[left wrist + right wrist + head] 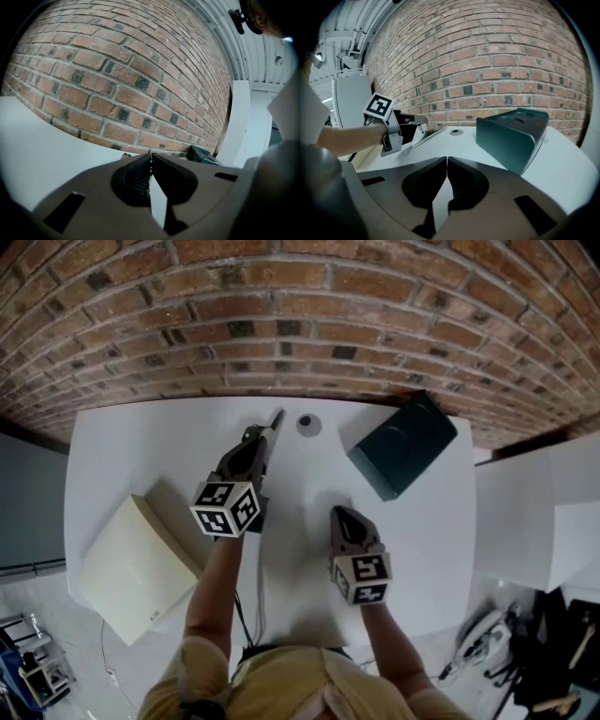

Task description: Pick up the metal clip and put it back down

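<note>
On white table top (141, 456), against red brick wall (300, 315):

1. Left gripper (260, 437), dark grey moulded plastic. Jaws pressed together on long flat metal clip (274, 420), gripped at its near end, far end pointing toward wall. From left gripper view (150, 154), clip reduced to a thin sliver at jaw seam; from right gripper view, full length shown as a narrow pale strip (433, 135) slanting out of left gripper (419, 127). Contact between strip and table not determinable.

2. Right gripper (342, 512), same build, low over table centre, well apart from clip. Jaws closed tip to tip (446, 159), holding nothing.

3. Dark green glossy box with rounded edges (403, 444), set at an angle at far right of table. Broad smooth side and circular recess in top face visible from right gripper view (511, 133); corner alone from left gripper view (202, 154).

4. Small grey round disc (308, 424), flat on table near wall, between clip and green box; also in right gripper view (456, 132).

5. Cream rectangular box, matt (131, 568), at near left corner; head view only.

Markings: black-and-white square markers on left cube (225, 507) and right cube (361, 577).
</note>
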`<state>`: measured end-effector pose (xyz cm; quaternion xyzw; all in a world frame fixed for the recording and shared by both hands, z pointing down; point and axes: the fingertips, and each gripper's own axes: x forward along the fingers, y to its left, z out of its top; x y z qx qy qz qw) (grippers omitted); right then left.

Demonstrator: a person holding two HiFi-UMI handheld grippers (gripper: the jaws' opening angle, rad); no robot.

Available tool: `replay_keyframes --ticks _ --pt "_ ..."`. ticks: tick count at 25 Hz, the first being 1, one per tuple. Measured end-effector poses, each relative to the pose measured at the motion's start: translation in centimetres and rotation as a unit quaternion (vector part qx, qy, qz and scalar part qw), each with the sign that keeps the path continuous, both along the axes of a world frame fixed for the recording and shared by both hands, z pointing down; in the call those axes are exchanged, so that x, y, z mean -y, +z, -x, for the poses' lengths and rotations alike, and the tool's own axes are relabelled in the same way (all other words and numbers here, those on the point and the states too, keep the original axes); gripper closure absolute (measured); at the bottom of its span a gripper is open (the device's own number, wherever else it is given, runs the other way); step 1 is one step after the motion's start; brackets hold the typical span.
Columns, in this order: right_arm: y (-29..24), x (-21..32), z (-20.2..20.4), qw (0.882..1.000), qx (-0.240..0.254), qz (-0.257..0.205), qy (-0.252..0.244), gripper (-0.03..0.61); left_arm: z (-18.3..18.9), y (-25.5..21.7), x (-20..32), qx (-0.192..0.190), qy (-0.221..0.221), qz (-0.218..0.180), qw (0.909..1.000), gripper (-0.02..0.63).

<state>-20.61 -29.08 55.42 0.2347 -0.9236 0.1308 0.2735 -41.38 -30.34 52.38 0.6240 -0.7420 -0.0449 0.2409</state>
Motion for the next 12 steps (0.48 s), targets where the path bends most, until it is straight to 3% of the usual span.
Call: replay_keyframes --ticks 9,12 --pt "0.3 -0.1 1.2 1.0 -0.008 -0.006 -0.004 0.574 2.2 1.0 -0.4 -0.045 -0.04 -0.02 0.998 0.604" --pt "0.5 0.2 1.5 1.0 -0.01 -0.009 -0.003 0.574 2.5 0.9 -0.2 -0.041 -0.045 -0.027 0.9978 0.604"
